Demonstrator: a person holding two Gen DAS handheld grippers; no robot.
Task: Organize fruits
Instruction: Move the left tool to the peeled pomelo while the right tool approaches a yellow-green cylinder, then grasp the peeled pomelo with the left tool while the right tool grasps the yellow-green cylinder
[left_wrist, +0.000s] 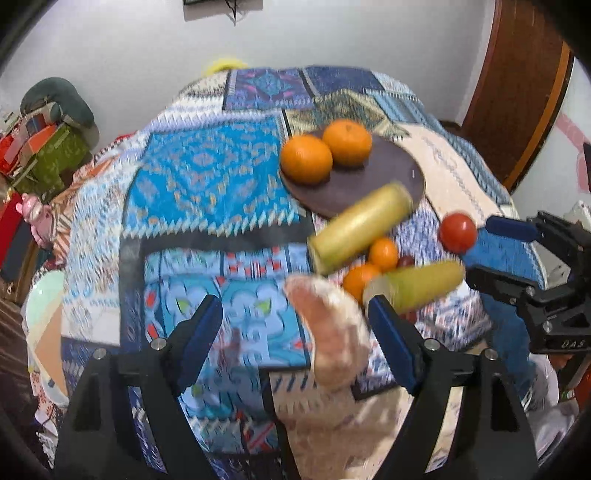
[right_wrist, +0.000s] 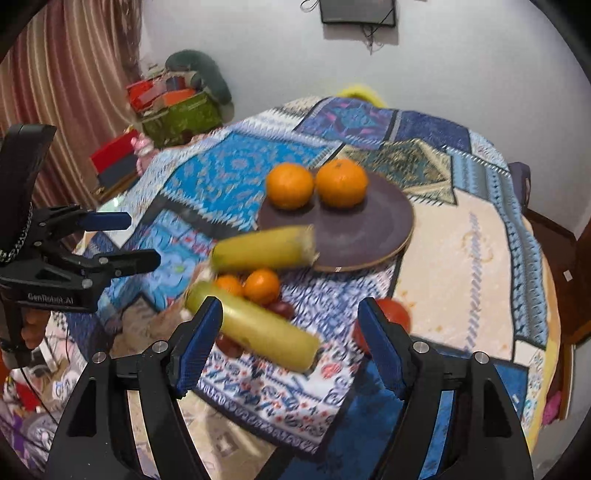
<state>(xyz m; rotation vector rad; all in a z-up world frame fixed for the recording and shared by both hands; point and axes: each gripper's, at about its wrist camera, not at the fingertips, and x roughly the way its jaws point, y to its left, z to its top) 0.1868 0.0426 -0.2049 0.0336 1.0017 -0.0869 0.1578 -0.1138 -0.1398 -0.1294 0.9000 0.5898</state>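
A dark round plate holds two large oranges. In front of it lie two yellow corn cobs, two small oranges, a dark red fruit and a red tomato. A pale pinkish lumpy root lies nearest the left wrist camera. My left gripper hangs open above that root without touching it. My right gripper is open over the nearer cob, with the tomato by its right finger.
A patchwork cloth covers the round table. Boxes and bags are stacked by the wall at the left, next to a striped curtain. A wooden door stands at the right. Both views are blurred.
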